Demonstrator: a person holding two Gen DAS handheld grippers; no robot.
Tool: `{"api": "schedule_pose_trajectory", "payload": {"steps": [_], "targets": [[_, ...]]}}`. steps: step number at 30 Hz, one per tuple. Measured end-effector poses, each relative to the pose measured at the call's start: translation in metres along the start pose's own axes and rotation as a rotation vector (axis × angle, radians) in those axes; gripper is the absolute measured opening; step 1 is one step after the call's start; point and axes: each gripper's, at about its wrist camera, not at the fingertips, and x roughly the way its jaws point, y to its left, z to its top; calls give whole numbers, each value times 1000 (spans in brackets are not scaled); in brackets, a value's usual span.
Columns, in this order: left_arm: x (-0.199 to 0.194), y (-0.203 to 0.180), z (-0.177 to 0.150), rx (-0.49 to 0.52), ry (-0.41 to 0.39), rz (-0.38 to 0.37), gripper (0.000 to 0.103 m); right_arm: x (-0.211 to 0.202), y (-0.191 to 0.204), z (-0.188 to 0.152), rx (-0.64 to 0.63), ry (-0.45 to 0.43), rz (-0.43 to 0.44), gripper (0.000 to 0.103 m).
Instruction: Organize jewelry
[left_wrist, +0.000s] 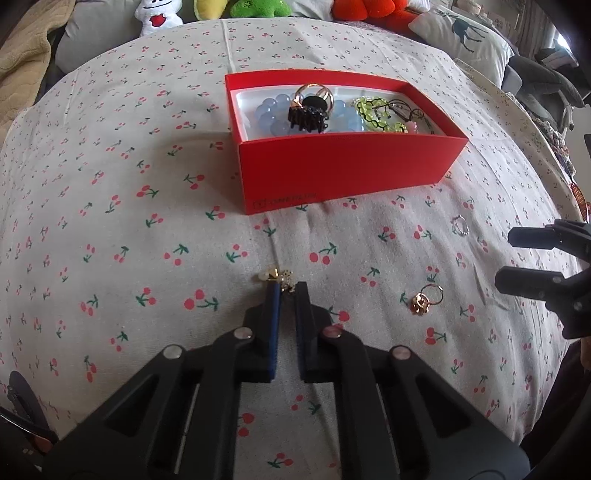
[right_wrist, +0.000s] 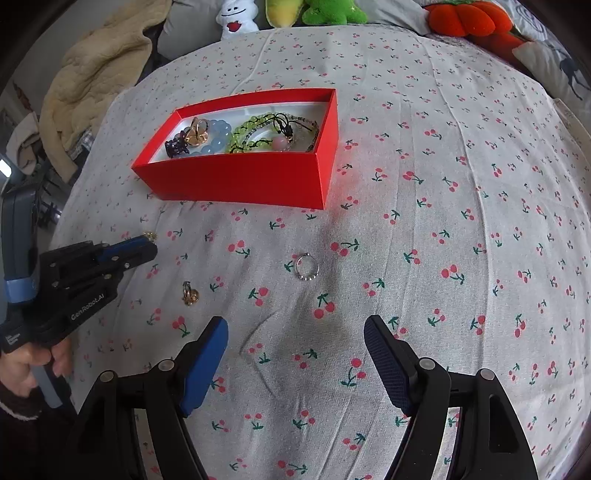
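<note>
A surface draped in one cherry-print cloth fills both views; behind it lie a beige quilt, a deer-print cushion and four plush toys — one white, one yellow, one green, one orange-red. One red box is set on the cloth, its near wall carrying faint lettering that cannot be read. Inside are seen one blue bead bracelet, one green bead bracelet, one black hair clip, gold rings whose count cannot be told, and dark corded pieces. Three loose pieces lie on the cloth in front of the box: one silver ring, one gold ring with a flower charm, and one small gold ornament. The left claw is drawn narrow, the ornament at its tips — whether it is pinched cannot be told. "GenRobot.AI" is printed on its body. The right claw is held wide over bare cloth, nothing between its blue pads.
</note>
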Motion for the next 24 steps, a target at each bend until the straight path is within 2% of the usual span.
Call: {"api": "schedule_pose_trajectory", "payload": {"steps": [1,2,9,24], "targets": [[-1,0,-1,1,1,0,8,0,1,1,-1,-1,0,77],[-1,1,-1,0,2,-1,1,1,2,2,-2,-2,-2,77],[-11,11,-8,-23,7,-23,1,4,15,8,-9,0,4,77],[-34,42,-26,-72,-10,-36,1,30,62,17,-67,69,22,77]]}}
